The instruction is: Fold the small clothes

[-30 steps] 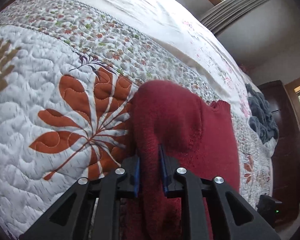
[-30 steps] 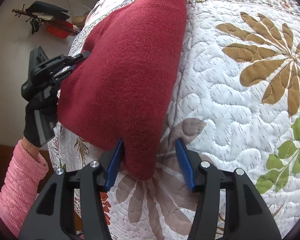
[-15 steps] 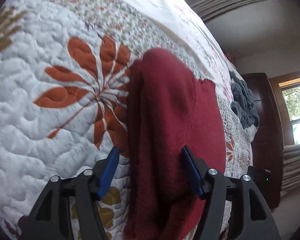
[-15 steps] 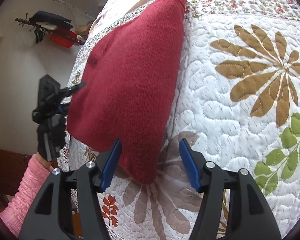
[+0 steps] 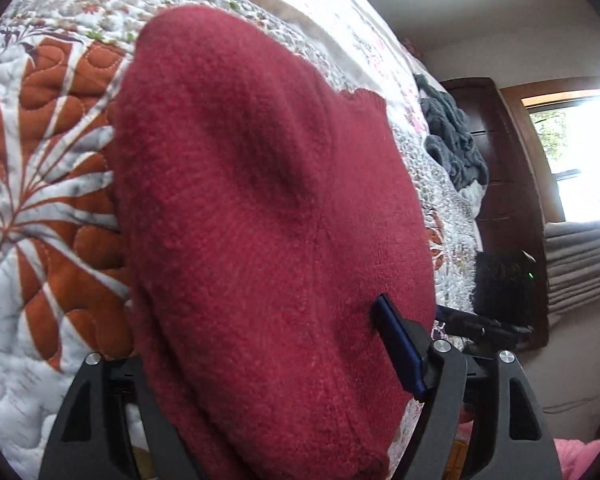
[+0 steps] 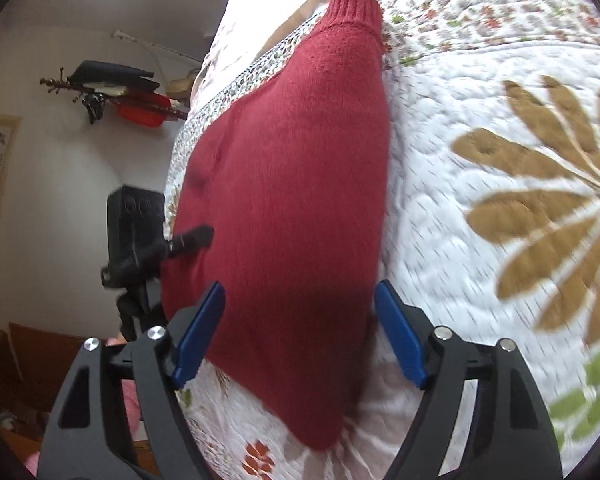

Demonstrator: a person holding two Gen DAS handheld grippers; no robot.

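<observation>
On the quilted bed cover [image 6: 480,240] lies one red knit sweater [image 6: 292,208], folded into a long narrow strip with its ribbed hem [image 6: 354,4] at the far end.

Left gripper [image 5: 260,360]: jaws apart, nothing clamped. The right blue pad [image 5: 400,344] sits over the near end of the knit; the left pad is hidden behind the fabric, which bulges up between the fingers.

Right gripper [image 6: 300,328]: jaws wide apart, straddling the near corner of the strip without pinching it. Fabric lies between the pads but touches neither that I can tell.

Step in hand — looks like a release between folds. Lengthwise fold appears done, both claws free of the cloth.

Next move, my read: close both grippers on the near edge, one at each corner, and carry it toward the ribbed hem to halve the strip. Needs a pinch through all layers; thick knit, so a shallow bite may slip or take only the top layer.

Count:
- red sweaters: 1
- grippers: 2
- grey knitted item [image 5: 452,140] at the far side of the bed: 1 — maybe next in line, can't tell what garment
- quilts: 1
</observation>
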